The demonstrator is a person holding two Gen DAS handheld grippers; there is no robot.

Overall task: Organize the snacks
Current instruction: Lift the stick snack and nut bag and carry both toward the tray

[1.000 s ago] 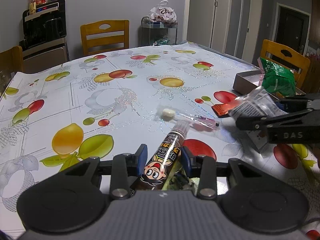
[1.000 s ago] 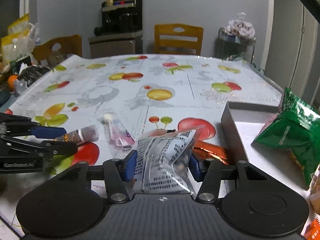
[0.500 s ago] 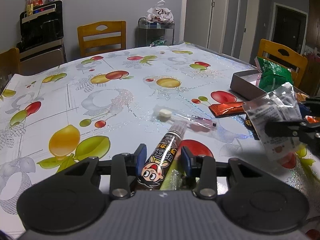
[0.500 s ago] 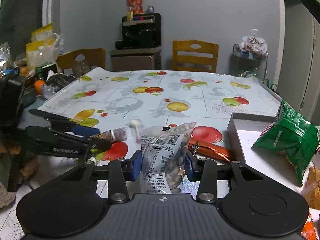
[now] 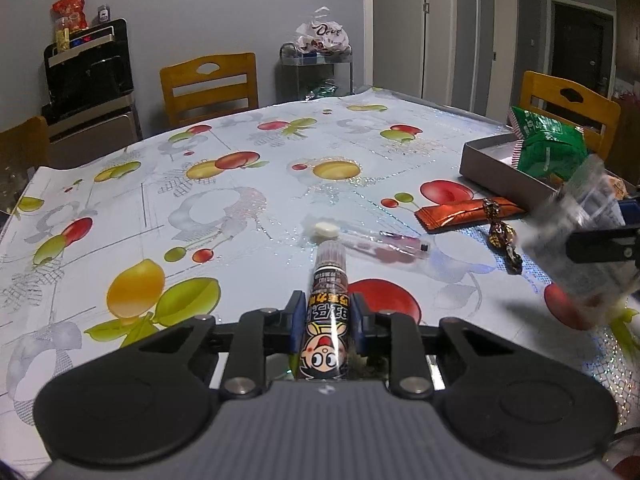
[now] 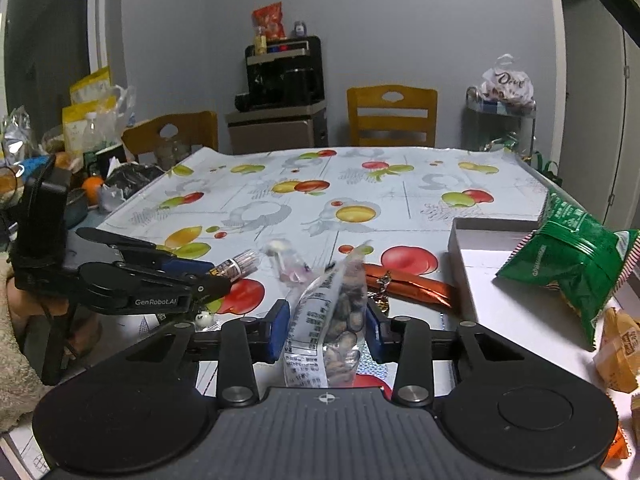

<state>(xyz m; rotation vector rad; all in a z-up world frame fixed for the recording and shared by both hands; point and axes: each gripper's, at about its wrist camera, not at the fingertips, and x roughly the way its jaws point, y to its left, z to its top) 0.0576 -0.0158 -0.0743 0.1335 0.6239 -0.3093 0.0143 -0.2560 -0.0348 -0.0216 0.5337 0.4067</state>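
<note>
2 grippers just closed further: left gripper now clamps the snack tube, right gripper the nut pouch w/ little slack, both off the table, so the box beyond looks next.

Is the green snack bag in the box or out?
In. The green bag lies inside the grey box, leaning over its far rim.

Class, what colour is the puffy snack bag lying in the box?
Green bag, with red-and-white striped edges; clearest in the right wrist view.
</note>
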